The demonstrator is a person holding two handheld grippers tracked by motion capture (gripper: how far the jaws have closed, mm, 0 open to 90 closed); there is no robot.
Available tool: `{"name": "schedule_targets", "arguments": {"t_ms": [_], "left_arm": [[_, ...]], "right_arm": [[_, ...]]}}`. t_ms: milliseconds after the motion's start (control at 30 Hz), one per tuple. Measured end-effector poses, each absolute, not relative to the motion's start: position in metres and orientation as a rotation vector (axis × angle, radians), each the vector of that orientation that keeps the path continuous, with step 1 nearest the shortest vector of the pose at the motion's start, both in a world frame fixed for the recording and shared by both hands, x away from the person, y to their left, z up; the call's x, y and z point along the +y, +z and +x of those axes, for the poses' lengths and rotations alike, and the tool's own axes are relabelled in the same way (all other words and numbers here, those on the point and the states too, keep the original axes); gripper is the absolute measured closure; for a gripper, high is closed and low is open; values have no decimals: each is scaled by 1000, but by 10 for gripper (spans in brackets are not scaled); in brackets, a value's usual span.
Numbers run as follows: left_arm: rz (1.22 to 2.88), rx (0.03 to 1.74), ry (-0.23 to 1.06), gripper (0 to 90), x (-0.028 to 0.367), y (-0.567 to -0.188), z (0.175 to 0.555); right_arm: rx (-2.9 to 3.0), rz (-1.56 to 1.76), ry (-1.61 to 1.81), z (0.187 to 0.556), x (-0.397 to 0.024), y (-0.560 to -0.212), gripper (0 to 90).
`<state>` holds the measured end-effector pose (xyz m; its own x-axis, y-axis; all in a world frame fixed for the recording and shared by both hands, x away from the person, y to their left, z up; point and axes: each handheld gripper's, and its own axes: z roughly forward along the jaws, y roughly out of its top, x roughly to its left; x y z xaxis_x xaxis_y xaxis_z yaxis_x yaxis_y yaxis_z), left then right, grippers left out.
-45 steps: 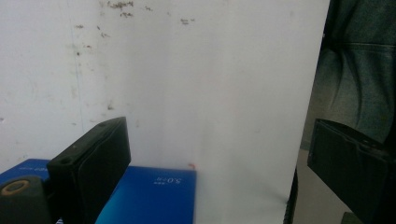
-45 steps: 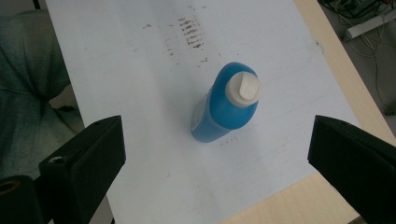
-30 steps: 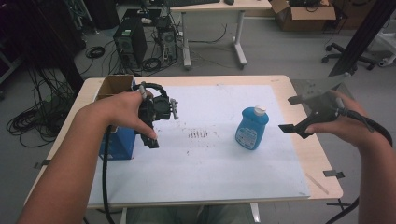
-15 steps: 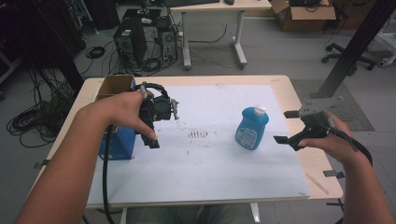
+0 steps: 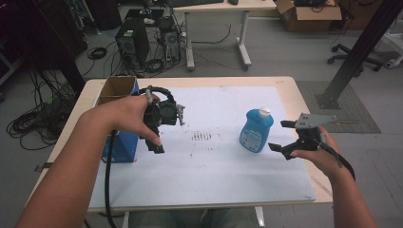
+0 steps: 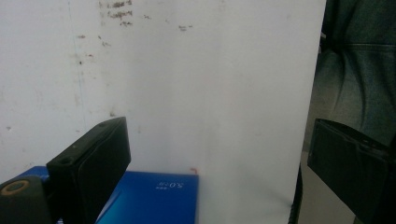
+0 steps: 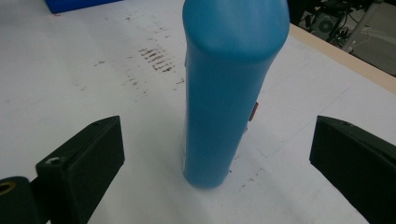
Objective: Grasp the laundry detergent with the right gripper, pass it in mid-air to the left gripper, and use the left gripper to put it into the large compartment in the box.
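right gripper jaws spread wide, nothing between the pads yet; blue bottle stands upright just ahead of it, near but not touching, white cap on top. in the right gripper view the bottle sits centred ahead of the gap between the two jaws, on the white mat with its brown smudges. left gripper held above the mat, jaws also apart and holding nothing; blue box just beside and below it, its blue face showing between the jaws in the left gripper view.
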<state>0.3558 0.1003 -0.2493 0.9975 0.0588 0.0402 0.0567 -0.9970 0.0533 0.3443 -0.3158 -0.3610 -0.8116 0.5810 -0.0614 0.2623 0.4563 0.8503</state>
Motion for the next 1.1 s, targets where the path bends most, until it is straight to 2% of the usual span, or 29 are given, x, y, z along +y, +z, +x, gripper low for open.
{"name": "schedule_targets", "arguments": {"t_ms": [700,1100], "left_arm": [[3079,70,58,64,101,-255,358],[3079,59,51,64,100,-257,357]], "right_arm": [[2244,796,1443,358,-300,-412,19],[2216,816,1476,365,-293,-427,14]]}}
